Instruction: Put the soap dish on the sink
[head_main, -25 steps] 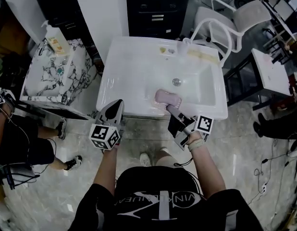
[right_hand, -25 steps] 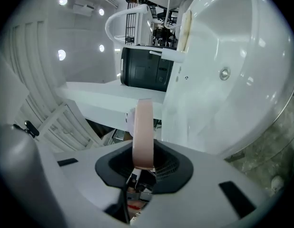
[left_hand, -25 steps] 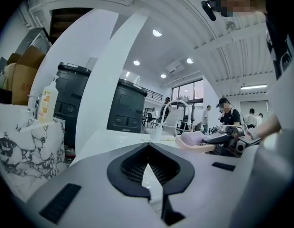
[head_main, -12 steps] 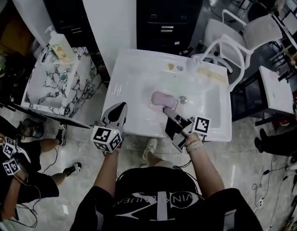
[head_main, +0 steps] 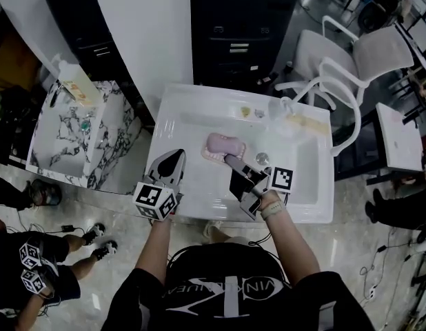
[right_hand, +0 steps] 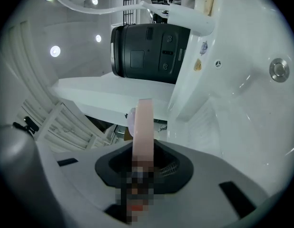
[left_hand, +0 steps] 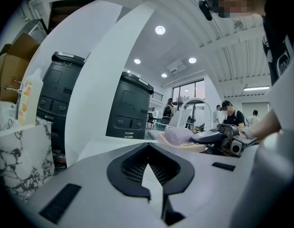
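- Firmly, our right gripper (head_main: 231,162) has its jaws closed on the near edge of the pink soap dish (head_main: 222,145). In the right gripper view the dish's rim stands edge-on between them.
- We hold the dish out over the white sink (head_main: 175,126), above the left part of the basin and just left of the drain (head_main: 262,158). We cannot tell whether it touches the porcelain.
- Our left gripper (head_main: 176,156) has its jaws closed together with nothing between them. It is over the sink's left front part, pointing toward the back, beside the right gripper and clear of the dish.
- At the sink's back rim, behind and to the right of the dish, stands the faucet (head_main: 280,106).
- Left of the sink, a marble-patterned table (head_main: 61,140) carries a pump bottle (head_main: 70,85) at its far edge.
- Behind the sink stands a black cabinet (head_main: 230,26), and a white chair (head_main: 351,54) sits off to the right.
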